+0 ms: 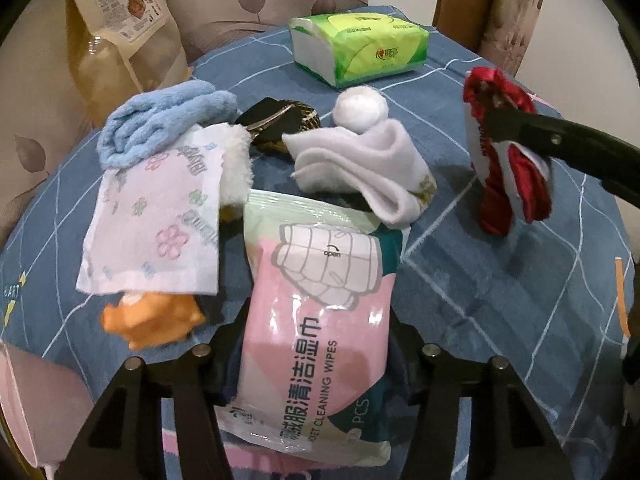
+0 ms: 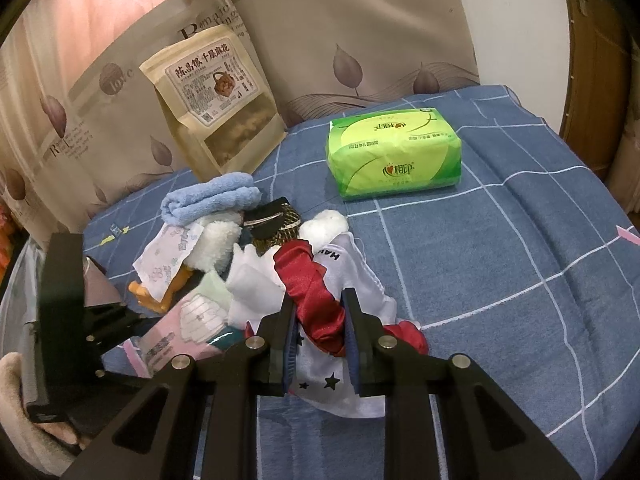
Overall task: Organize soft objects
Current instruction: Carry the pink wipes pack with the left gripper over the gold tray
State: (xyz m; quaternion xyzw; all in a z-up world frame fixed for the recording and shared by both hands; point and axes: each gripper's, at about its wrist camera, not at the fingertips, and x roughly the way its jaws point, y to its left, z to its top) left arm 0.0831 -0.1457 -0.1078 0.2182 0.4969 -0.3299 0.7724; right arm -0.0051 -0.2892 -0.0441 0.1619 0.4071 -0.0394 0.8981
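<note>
My left gripper (image 1: 318,320) is shut on a pink and white pack of wet wipes (image 1: 316,320), low over the blue checked bedsheet (image 1: 500,280). My right gripper (image 2: 320,304) is shut on a red and white satin cloth toy (image 2: 320,300), which also shows lifted at the right of the left wrist view (image 1: 508,160). A heap lies ahead: a rolled blue towel (image 1: 160,120), a flowered tissue packet (image 1: 156,224), an orange plush toy (image 1: 152,320), a white sock (image 1: 360,164), a white ball (image 1: 360,108) and a black and gold pouch (image 1: 280,120).
A green tissue pack (image 1: 360,48) lies at the back of the sheet, also in the right wrist view (image 2: 394,152). A tan snack bag (image 2: 216,104) leans on leaf-print pillows (image 2: 360,20). The left gripper body (image 2: 64,320) is at the left.
</note>
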